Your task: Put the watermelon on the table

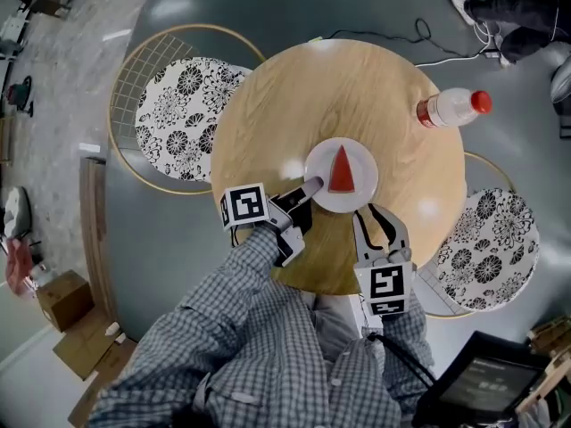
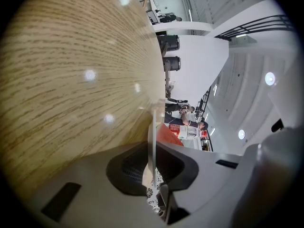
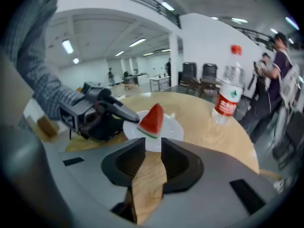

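Your left gripper [image 1: 312, 184] had its jaws closed on the left rim of the round white plate [image 1: 361, 160]. In the left gripper view the thin edge of the plate ran between the two pads. Your right gripper [image 1: 373, 212] had its jaws slightly apart. In the right gripper view only bare wood showed in the narrow gap between them, and nothing was held.

In the head view the round light-wood table [image 1: 357, 87] filled the middle of the frame. Two round wire-frame chairs with black-and-white floral cushions stood beside it, one at the left [image 1: 178, 114] and one at the lower right [image 1: 491, 239].

The plate sat on the table just below the middle of the frame, and your right gripper hung just below it without touching it. A clear plastic bottle with a red cap and red label [image 1: 451, 107] stood near the table's upper right edge, well apart from the plate.

The red triangular slice of watermelon [image 1: 342, 169] rested on the plate, near its middle, with its point toward the top of the frame.
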The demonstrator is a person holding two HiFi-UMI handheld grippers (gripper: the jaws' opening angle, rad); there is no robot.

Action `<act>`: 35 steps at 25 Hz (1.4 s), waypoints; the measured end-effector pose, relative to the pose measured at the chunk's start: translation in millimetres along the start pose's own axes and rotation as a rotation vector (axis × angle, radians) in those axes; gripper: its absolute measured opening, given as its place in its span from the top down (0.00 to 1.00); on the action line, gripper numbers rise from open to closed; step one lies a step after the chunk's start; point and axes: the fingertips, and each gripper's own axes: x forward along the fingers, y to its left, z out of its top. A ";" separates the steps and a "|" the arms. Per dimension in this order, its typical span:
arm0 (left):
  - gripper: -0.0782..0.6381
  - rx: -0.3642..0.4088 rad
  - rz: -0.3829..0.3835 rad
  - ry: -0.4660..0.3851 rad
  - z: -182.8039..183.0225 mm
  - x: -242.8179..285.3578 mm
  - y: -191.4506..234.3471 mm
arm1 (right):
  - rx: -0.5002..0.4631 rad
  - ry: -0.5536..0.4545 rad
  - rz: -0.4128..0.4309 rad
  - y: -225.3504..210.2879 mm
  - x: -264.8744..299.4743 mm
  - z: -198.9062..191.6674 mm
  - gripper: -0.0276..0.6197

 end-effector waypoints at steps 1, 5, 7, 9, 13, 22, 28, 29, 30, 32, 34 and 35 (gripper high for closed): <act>0.84 0.000 0.000 0.000 0.0 0.2 0.0 | -0.121 0.010 0.000 9.9 0.8 0.0 0.82; 0.84 0.000 0.000 0.000 1.1 0.2 0.0 | -0.557 0.057 0.001 39.0 11.6 -3.4 0.82; 0.84 0.001 0.000 0.000 1.7 -0.2 0.3 | -0.657 0.070 -0.001 46.2 18.5 -4.3 0.82; 0.84 0.002 0.001 -0.001 1.7 -0.2 0.1 | -0.736 0.089 -0.014 48.7 24.2 -6.2 0.82; 0.84 0.012 0.001 0.008 0.5 0.2 -0.5 | -0.787 0.114 -0.004 51.3 26.5 -10.7 0.89; 0.73 0.046 -0.061 0.054 -4.7 1.9 -15.9 | -0.735 0.123 0.003 52.2 25.8 -10.4 0.90; 0.66 0.058 -0.071 0.046 0.1 -13.7 -21.9 | -0.738 0.144 0.028 55.8 32.5 -15.4 0.90; 0.66 0.049 -0.086 0.036 1.2 -18.3 -24.3 | -0.738 0.150 0.033 56.3 33.8 -17.0 0.89; 0.66 0.053 -0.086 0.030 2.4 -23.7 -23.8 | -0.737 0.157 0.040 56.8 35.1 -18.7 0.89; 0.66 0.066 -0.066 0.022 4.1 -34.7 -18.5 | -0.732 0.174 0.057 57.9 37.9 -22.1 0.89; 0.66 0.044 -0.074 0.008 3.7 -42.1 -17.9 | -0.726 0.187 0.067 59.0 40.8 -25.2 0.89; 0.66 0.032 -0.085 0.003 3.1 -44.5 -18.9 | -0.723 0.191 0.071 59.5 42.2 -26.3 0.89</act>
